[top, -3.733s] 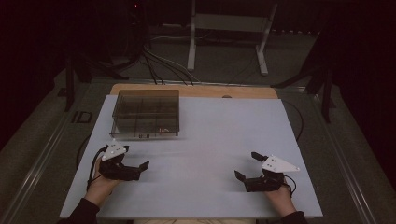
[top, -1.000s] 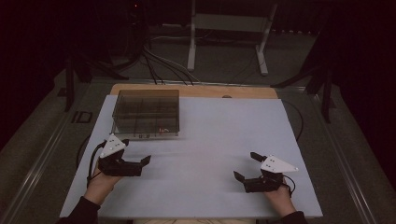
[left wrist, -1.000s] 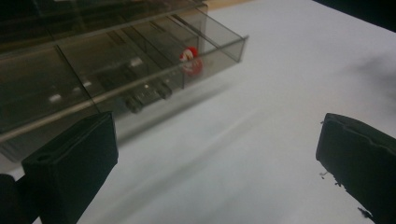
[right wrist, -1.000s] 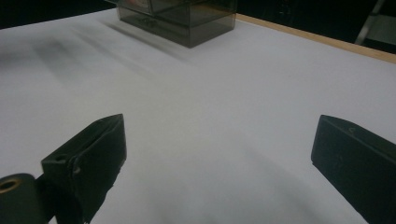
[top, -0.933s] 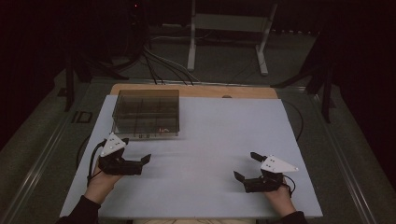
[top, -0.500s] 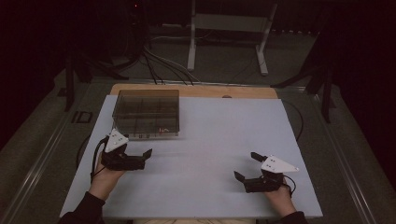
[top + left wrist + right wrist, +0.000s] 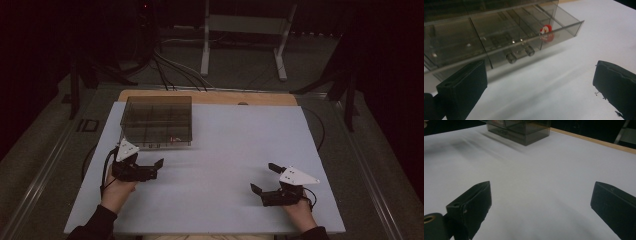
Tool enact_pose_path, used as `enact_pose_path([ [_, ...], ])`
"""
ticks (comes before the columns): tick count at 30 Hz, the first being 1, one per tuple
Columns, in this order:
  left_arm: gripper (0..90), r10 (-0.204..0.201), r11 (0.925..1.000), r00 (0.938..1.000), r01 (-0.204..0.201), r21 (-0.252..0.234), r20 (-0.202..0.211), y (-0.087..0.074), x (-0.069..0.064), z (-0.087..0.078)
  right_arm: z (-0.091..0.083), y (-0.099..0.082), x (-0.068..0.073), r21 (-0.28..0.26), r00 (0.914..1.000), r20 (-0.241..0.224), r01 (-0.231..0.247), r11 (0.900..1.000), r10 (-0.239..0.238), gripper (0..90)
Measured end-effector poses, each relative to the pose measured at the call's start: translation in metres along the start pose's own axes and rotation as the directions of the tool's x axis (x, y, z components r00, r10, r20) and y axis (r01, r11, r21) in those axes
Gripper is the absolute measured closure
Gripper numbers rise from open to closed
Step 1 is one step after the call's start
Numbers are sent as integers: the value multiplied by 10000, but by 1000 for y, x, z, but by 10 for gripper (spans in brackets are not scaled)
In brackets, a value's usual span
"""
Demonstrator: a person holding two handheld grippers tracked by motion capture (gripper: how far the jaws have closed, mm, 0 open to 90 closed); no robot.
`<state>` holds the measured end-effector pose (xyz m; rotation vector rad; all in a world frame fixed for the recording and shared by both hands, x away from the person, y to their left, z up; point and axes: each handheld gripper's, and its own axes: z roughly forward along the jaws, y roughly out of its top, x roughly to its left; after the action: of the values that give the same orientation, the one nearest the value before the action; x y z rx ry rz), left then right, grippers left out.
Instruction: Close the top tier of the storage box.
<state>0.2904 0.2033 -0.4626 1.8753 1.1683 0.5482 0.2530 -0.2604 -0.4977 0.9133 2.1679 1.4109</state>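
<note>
Smoked clear drawer box (image 7: 157,121) sits at the far-left of the white counter (image 7: 235,150), against the wooden strip at the back edge. Small red-and-white item (image 7: 545,29) sits in the front right compartment, behind the front wall; two small latch tabs (image 7: 520,53) low on that wall. Left claw (image 7: 150,167) is just short of the box front, jaws wide, holding nothing. Right claw (image 7: 265,179) is well apart, near the counter's front right, jaws wide, empty.

Risks, as I judge them: the box looks light and unanchored, so a one-sided push on the tabs could skid it back. The tabs are small and the wide jaws may slip off. The see-through walls make depth hard to judge.
</note>
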Motion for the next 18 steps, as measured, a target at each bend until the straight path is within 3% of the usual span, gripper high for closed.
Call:
enact_pose_path([
  [2, 0, 85, 9994, 9993, -72, 352, -359, -1, 0, 2, 0, 0, 0, 4, 10000, 2, 9, 10000, -9, 31],
  [5, 0, -128, 9990, 9991, 145, 415, -403, -3, 1, 4, 0, 0, 0, -10, 10000, 1, 29, 10000, -29, 31],
  [13, 41, -170, 9989, 9995, 182, 424, -277, -5, 0, 4, 0, 0, 0, 2, 10000, -13, 21, 10000, -21, 31],
  [18, 153, -148, 9993, 9990, 163, 344, -433, -5, 1, 2, 0, 0, 0, 2, 10000, -11, 8, 10000, -8, 31],
])
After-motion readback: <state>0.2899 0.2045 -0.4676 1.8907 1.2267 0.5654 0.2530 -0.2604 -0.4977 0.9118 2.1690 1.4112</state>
